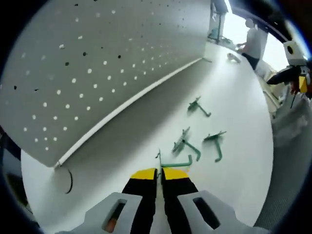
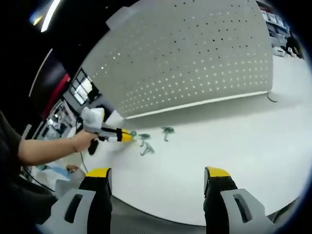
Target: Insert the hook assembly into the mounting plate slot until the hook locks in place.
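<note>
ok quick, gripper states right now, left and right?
Left gripper: shut on a green hook lying on the table.
Right gripper: open, holding nothing, above the table edge.

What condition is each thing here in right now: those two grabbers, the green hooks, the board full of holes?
left gripper: jaws shut on a green hook at its tips.
right gripper: jaws wide open, holding nothing.
green hook: gripped, low over the table.
other green hooks: lying loose on the white table.
pegboard: upright, no hook mounted.
</note>
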Tool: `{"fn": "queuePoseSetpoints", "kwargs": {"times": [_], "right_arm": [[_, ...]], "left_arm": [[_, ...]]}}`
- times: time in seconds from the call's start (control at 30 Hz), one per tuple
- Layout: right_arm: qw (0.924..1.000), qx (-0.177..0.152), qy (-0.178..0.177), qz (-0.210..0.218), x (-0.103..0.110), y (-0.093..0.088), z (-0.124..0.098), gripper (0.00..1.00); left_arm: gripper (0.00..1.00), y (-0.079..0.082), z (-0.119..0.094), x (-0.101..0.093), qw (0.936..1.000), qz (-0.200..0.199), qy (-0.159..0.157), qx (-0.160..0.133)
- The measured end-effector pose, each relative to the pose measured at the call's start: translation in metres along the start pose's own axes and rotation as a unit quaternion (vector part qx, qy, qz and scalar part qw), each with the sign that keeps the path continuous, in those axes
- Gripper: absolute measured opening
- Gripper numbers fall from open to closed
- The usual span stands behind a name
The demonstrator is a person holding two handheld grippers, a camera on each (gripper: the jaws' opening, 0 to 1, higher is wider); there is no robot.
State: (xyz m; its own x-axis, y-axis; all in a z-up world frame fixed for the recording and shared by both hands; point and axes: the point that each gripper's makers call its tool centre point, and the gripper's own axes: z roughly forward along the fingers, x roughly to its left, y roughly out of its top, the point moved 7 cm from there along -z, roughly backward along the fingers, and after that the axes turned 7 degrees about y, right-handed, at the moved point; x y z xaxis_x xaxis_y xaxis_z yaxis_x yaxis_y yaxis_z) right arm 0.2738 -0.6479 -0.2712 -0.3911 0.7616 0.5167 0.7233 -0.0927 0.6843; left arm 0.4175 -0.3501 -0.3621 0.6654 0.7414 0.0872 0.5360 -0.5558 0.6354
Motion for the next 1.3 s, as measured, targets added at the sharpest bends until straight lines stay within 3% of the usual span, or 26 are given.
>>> {"fn": "queuePoseSetpoints", "kwargs": {"times": [0.17, 0.7, 1.0, 1.1, 1.3], "right_arm": [[0.9997, 0.017, -0.005, -0.016, -0.002, -0.004, 0.002, 0.76], [0.9999, -0.002, 0.005, -0.011, 0.003, 0.004, 0.001, 0.75], [0.9996, -0.011, 0.023, -0.011, 0.015, 0.011, 0.004, 0.71], [0.9990, 0.007, 0.036, -0.025, 0.023, 0.009, 0.006, 0.70], [0.9981, -0.003, 0.057, -0.025, 0.036, 0.016, 0.008, 0.66]], "left_arm": [[0.03, 0.005, -0.005, -0.001, 0.9999, -0.001, -0.012, -0.004], [0.02, 0.042, -0.039, -0.012, 0.9990, 0.005, -0.024, -0.038], [0.02, 0.070, -0.066, -0.021, 0.9965, 0.017, -0.015, -0.080], [0.02, 0.079, -0.078, -0.029, 0.9952, 0.011, -0.017, -0.096], [0.02, 0.093, -0.096, -0.045, 0.9922, 0.007, -0.029, -0.121]]}}
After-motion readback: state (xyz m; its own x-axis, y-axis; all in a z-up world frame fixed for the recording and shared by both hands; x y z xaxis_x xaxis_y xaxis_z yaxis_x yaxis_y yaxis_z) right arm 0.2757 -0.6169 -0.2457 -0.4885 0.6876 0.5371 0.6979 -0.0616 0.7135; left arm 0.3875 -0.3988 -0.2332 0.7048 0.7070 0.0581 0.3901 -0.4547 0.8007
